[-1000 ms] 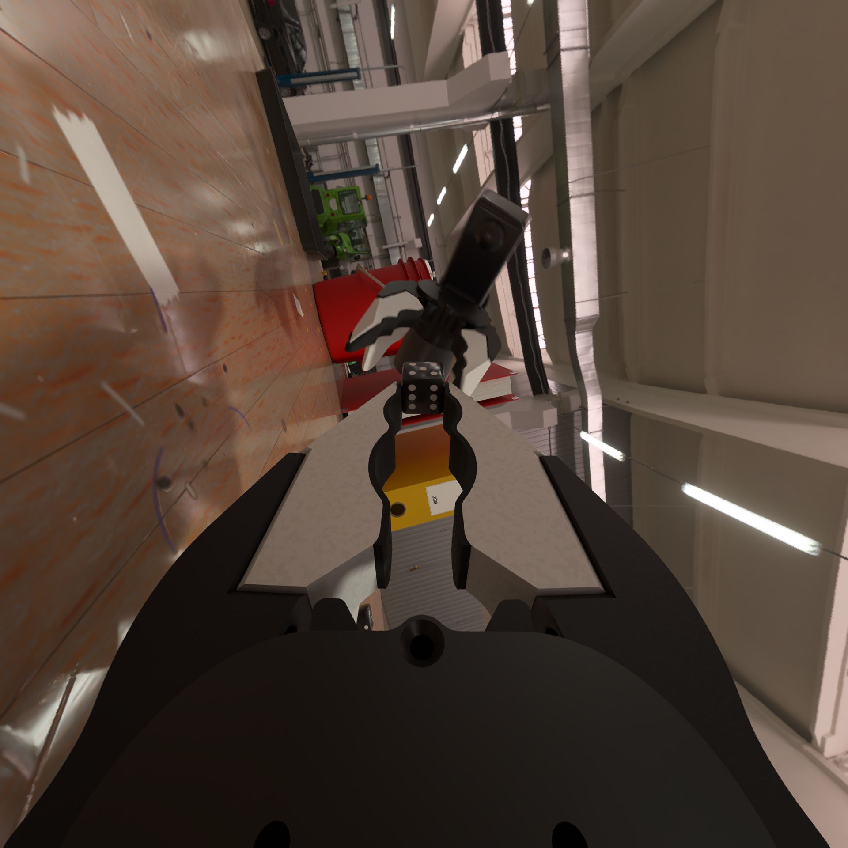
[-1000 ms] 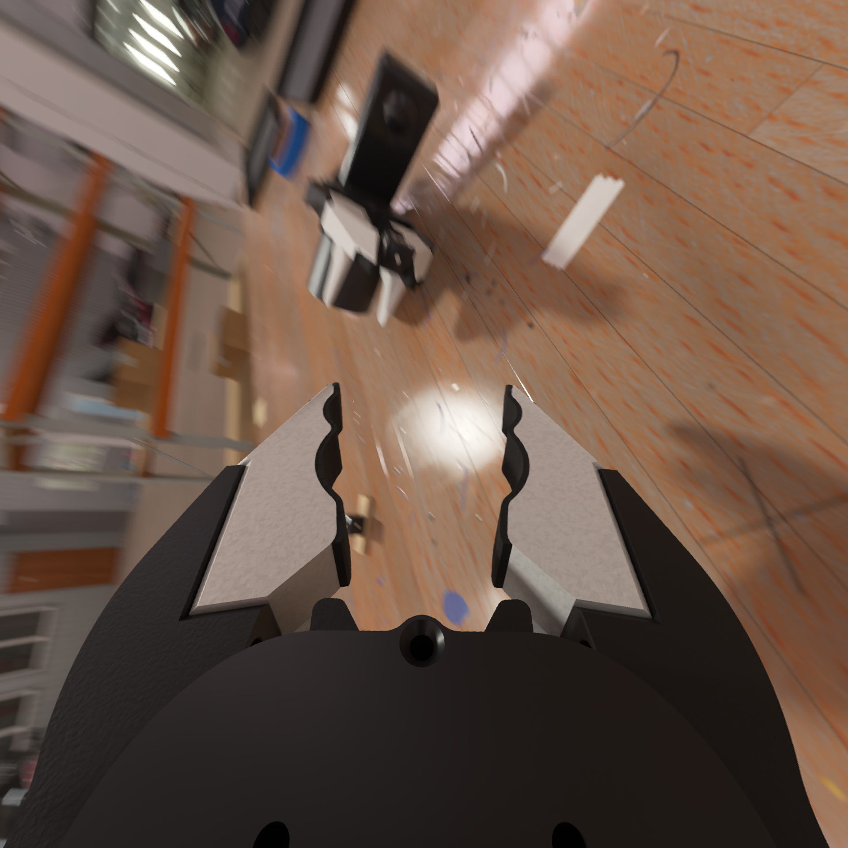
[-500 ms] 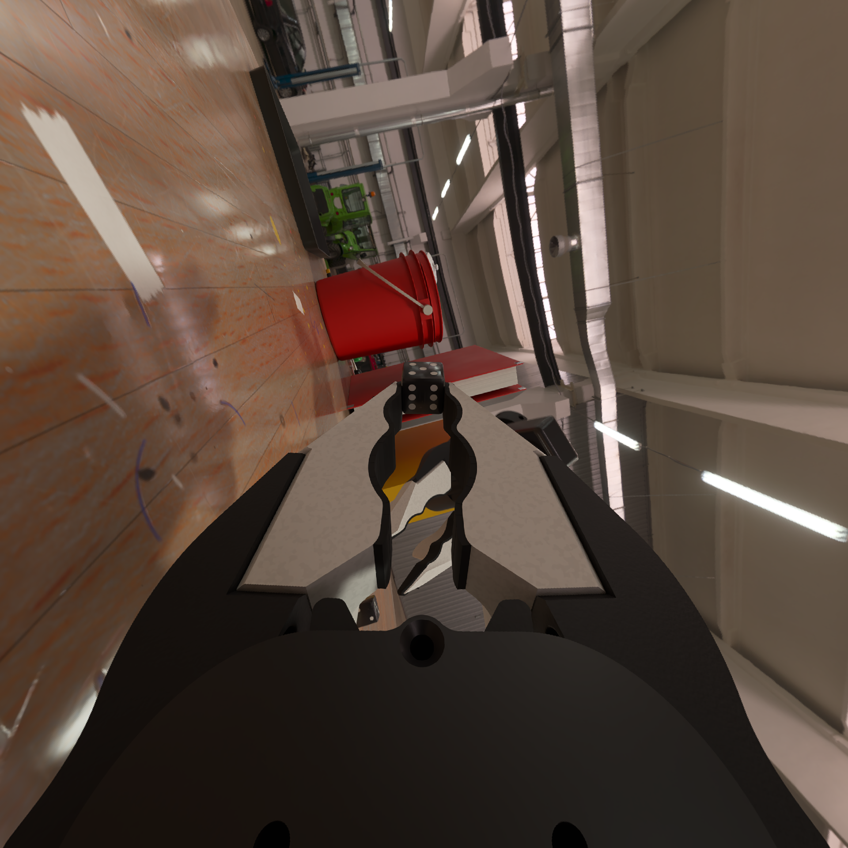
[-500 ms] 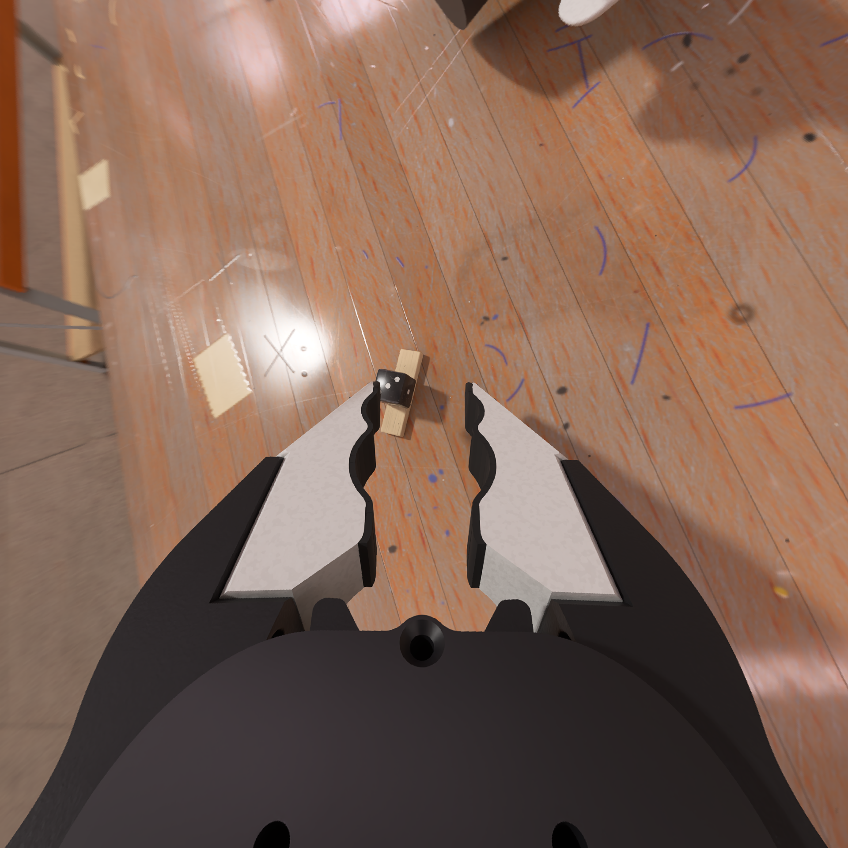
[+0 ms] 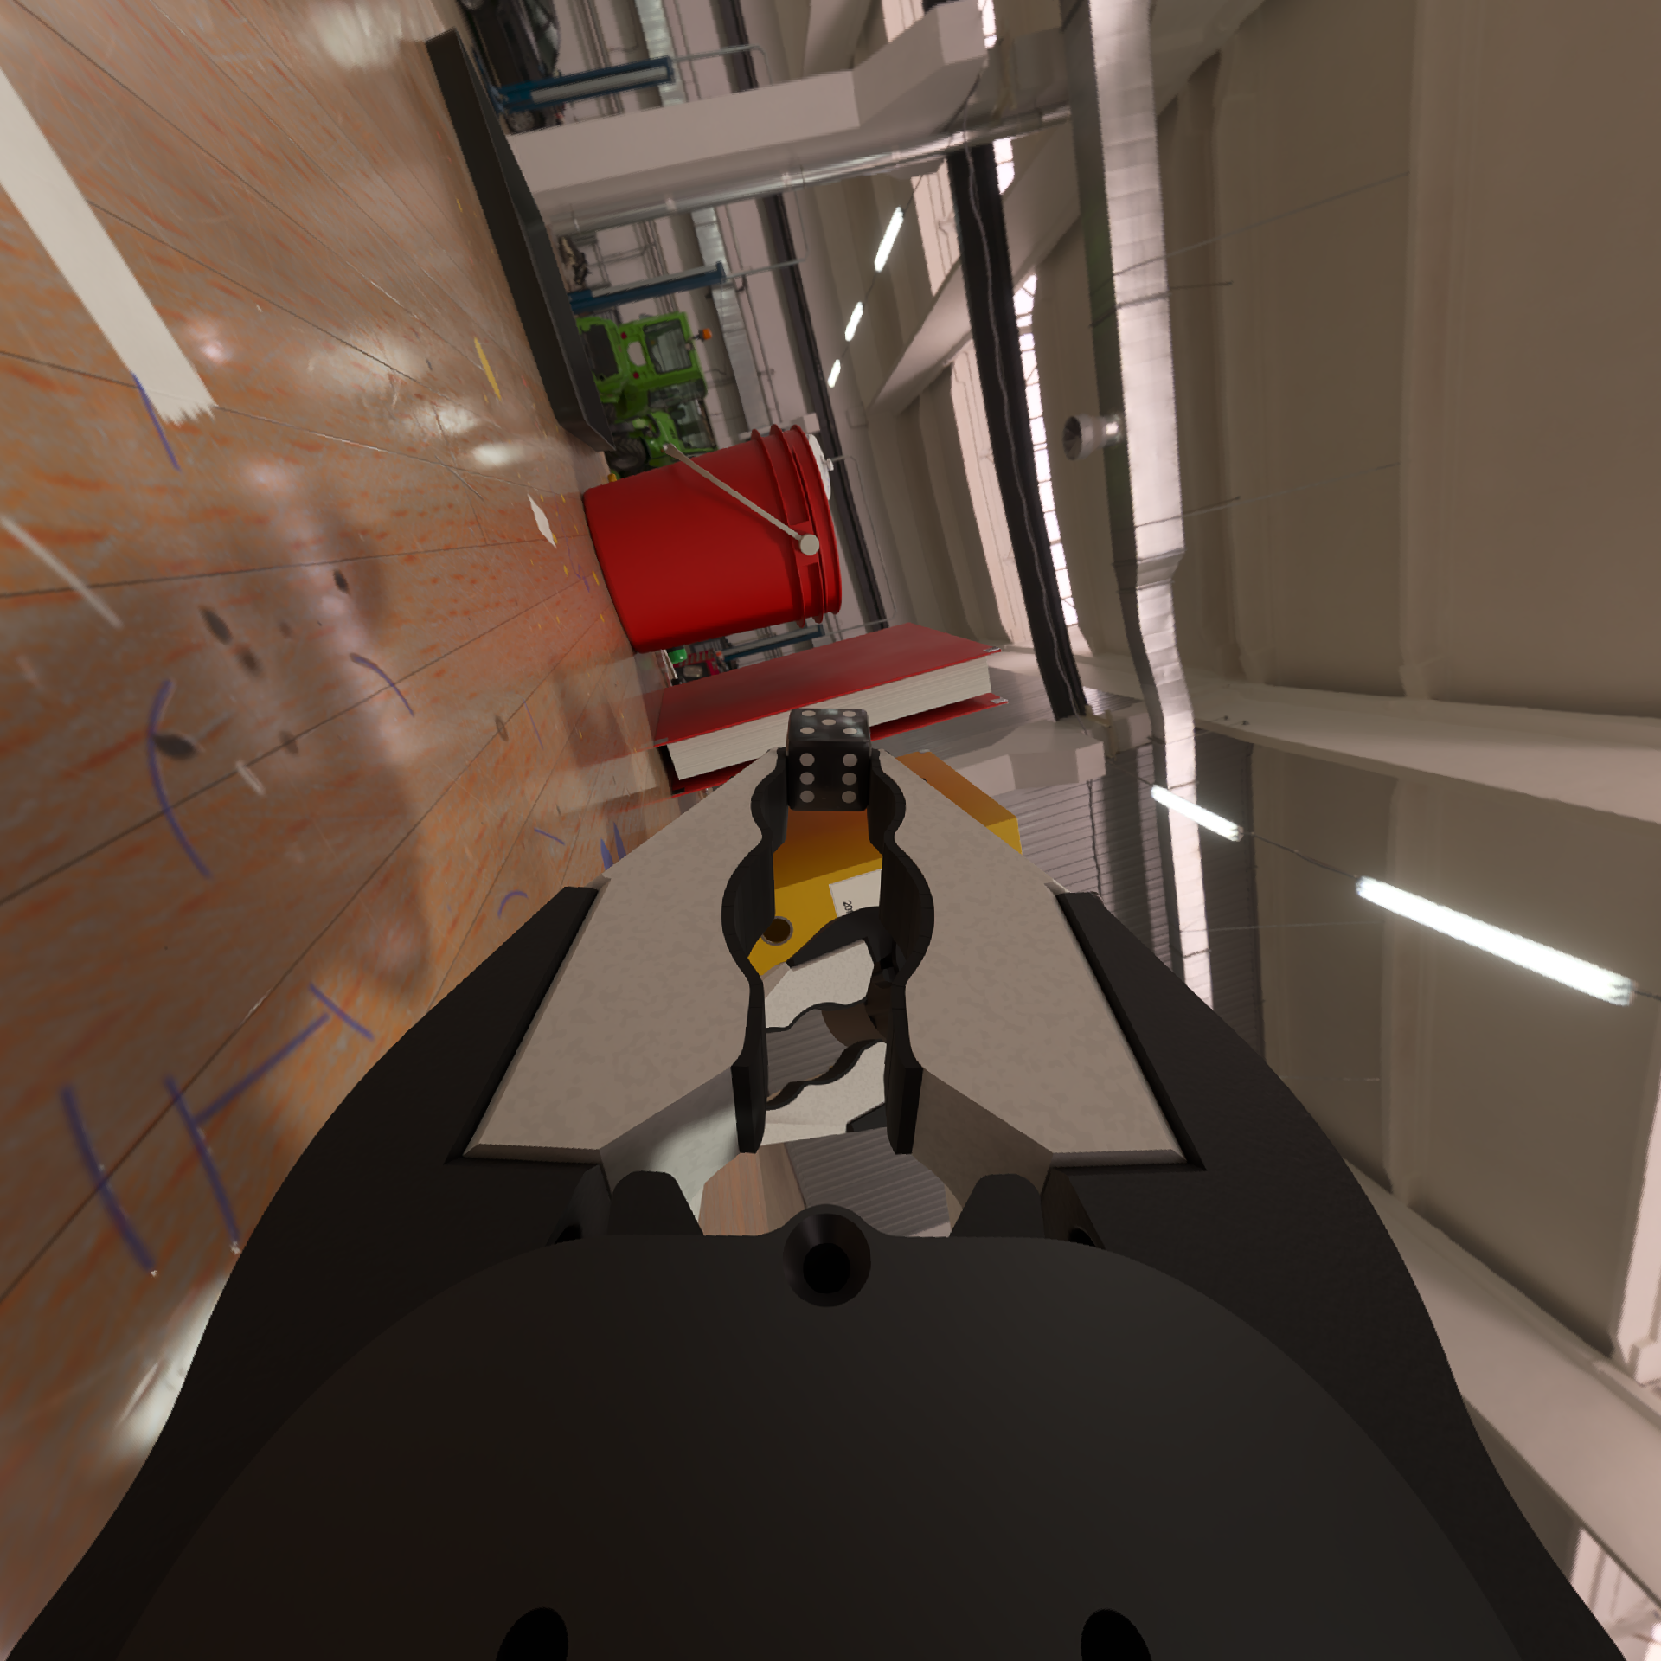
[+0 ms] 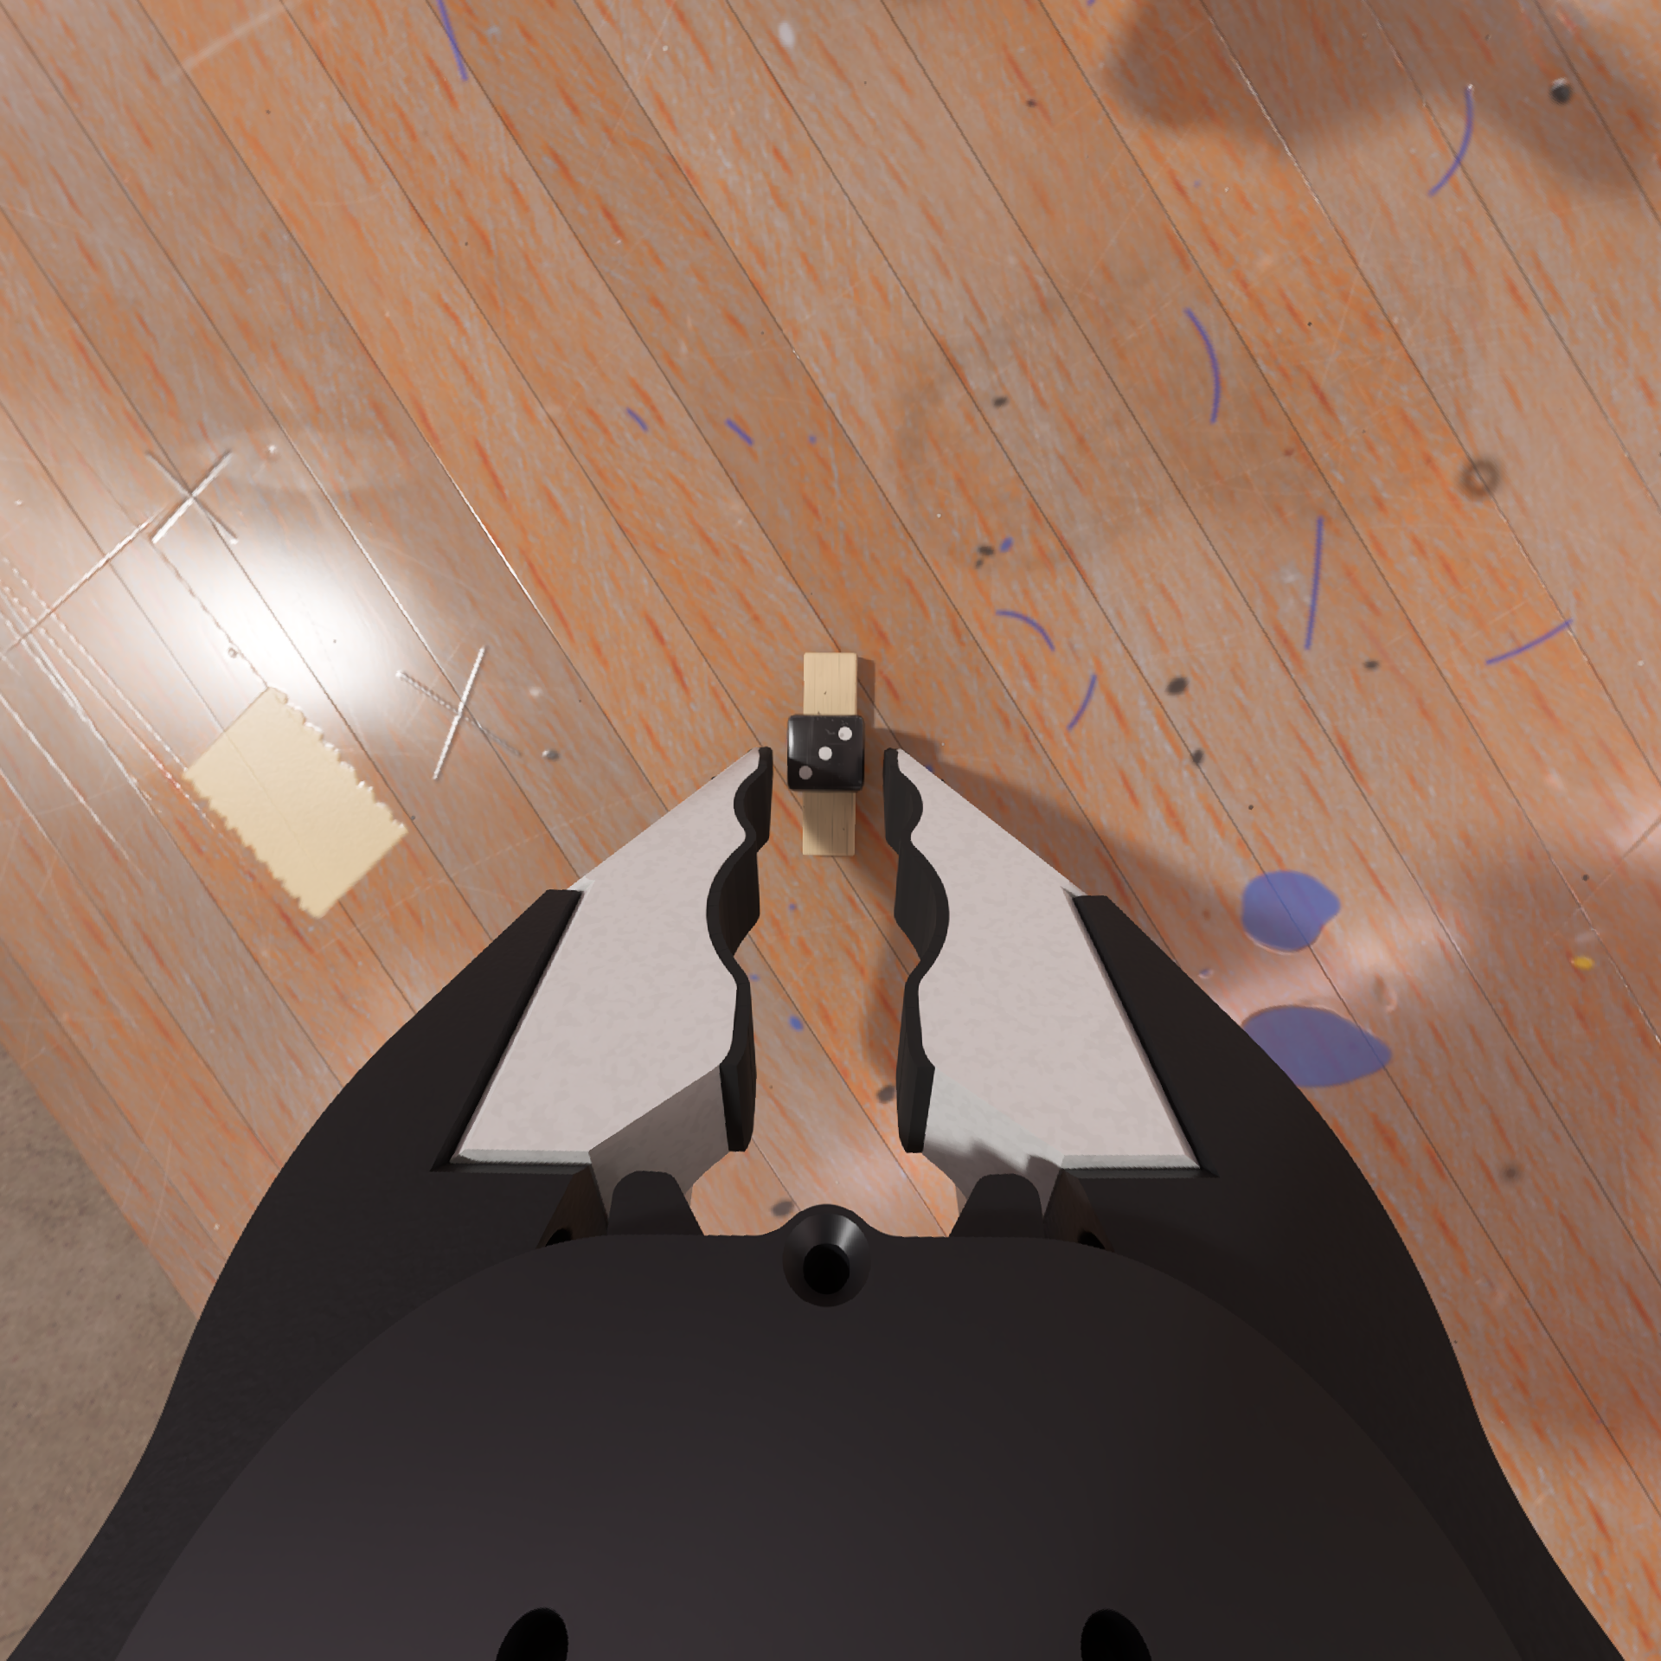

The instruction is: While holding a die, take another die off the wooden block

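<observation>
My left gripper (image 5: 828, 764) is shut on a black die with white pips (image 5: 828, 762), pinched at its fingertips and held above the wooden floor. In the right wrist view a second black die (image 6: 825, 753) sits on the middle of a small pale wooden block (image 6: 830, 692) lying on the floor. My right gripper (image 6: 827, 764) is open and points down at it, its fingertips either side of the die and still apart from it. Part of the right gripper (image 5: 822, 1034) shows between my left fingers in the left wrist view.
A red bucket (image 5: 719, 539), a red book (image 5: 836, 692) and a yellow box (image 5: 813, 890) stand beyond the left gripper. A beige tape scrap (image 6: 292, 818) lies left of the block. Blue paint blotches (image 6: 1290, 908) mark the floor at the right.
My right gripper swung down over the floor and centred on the die on the block, closer now. My left gripper kept hold of its die and barely moved.
</observation>
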### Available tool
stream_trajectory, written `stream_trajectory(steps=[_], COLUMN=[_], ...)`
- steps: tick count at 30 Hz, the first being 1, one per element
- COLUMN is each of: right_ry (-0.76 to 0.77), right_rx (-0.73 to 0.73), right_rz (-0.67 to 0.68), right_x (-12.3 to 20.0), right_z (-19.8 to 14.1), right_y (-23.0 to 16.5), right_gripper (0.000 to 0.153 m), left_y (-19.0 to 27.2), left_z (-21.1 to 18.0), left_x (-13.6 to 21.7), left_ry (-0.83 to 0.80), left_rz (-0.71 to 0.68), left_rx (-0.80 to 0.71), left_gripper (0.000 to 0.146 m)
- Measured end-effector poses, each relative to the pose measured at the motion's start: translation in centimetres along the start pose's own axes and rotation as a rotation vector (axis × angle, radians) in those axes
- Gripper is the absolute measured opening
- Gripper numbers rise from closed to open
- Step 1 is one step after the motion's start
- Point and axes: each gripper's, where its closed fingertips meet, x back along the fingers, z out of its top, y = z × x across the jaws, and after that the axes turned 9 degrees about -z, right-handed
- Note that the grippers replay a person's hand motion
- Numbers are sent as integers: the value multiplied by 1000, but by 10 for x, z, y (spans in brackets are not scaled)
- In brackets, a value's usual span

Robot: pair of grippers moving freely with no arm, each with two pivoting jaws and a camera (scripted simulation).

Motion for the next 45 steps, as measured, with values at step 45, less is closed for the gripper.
stream_trajectory(steps=[45], right_ry=[-949], right_rx=[1262], right_rz=[-211], right_x=[-42], right_z=[102], right_y=[282], right_gripper=[16], left_y=[12], left_z=[44], left_x=[37], left_ry=[190], left_rz=[64], left_rx=[-171], left_gripper=[16])
